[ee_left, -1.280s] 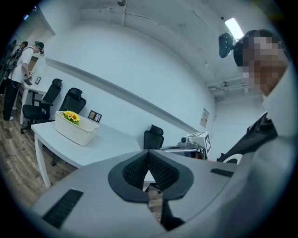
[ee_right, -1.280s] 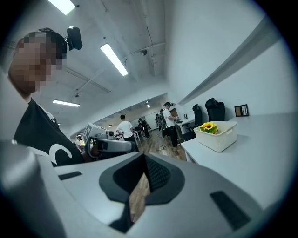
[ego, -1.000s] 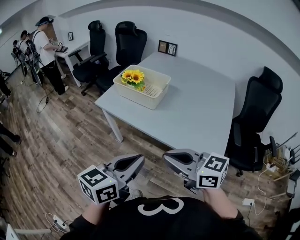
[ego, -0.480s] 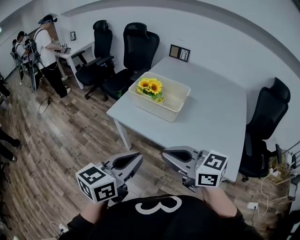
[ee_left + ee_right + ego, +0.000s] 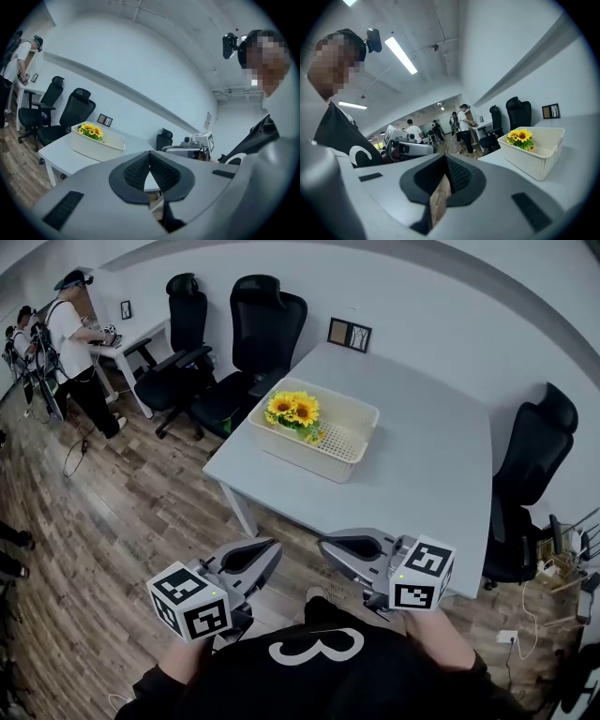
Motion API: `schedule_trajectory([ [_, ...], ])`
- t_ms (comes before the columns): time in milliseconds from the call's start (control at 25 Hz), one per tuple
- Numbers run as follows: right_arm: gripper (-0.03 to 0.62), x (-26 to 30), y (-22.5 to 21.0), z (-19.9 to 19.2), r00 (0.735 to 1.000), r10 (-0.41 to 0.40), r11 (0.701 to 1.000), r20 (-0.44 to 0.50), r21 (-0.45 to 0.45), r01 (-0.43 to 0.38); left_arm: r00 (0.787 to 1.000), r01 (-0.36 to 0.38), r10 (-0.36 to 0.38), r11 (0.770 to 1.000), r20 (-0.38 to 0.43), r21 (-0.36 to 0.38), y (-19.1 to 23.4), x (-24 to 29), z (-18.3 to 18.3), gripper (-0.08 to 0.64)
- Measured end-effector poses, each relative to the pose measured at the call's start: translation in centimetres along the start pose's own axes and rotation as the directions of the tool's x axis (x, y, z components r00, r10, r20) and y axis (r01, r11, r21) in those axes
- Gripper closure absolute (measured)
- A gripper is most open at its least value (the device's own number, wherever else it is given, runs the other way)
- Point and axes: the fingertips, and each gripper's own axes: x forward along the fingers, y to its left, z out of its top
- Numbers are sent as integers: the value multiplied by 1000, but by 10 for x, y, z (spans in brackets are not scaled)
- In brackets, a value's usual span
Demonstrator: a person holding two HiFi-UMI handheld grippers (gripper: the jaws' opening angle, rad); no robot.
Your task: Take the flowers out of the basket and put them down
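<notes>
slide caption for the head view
Left tongs and right tongs, both shut, face sunflowers in a basket on the table

Left gripper view, left of centre: only the heads of the sunflowers [image 5: 90, 131] clear the basket [image 5: 101, 146] wall, and the stems are hidden behind it. Head view, top centre: a framed picture [image 5: 349, 334], too small to tell what it shows. The bottom edge cuts off the person's black shirt [image 5: 319, 676]. Lower right, floor clutter [image 5: 562, 563] runs off the frame, too small to make out.

White walls [image 5: 441, 306], wood-plank floor [image 5: 112, 521], black office chairs [image 5: 267, 320], grey table [image 5: 422, 456]
</notes>
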Motion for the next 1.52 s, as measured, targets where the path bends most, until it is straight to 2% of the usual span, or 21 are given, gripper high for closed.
schedule_trajectory([
  [280,584,9,-50,6,1000,21,998,6,54,-21,999,-26,25,1000,-36,-15,28,36,12,548],
  [920,584,25,-189,42,999,46,994,-5,99,-45,995,-76,72,995,-64,-61,113,150,52,548],
  [1200,584,25,-221,58,999,44,994,6,104,-45,995,-69,65,996,-78,-50,125,179,70,548],
  [1520,584,50,-243,57,999,-32,990,3,140,31,996,-26,19,997,-90,-76,162,182,75,548],
])
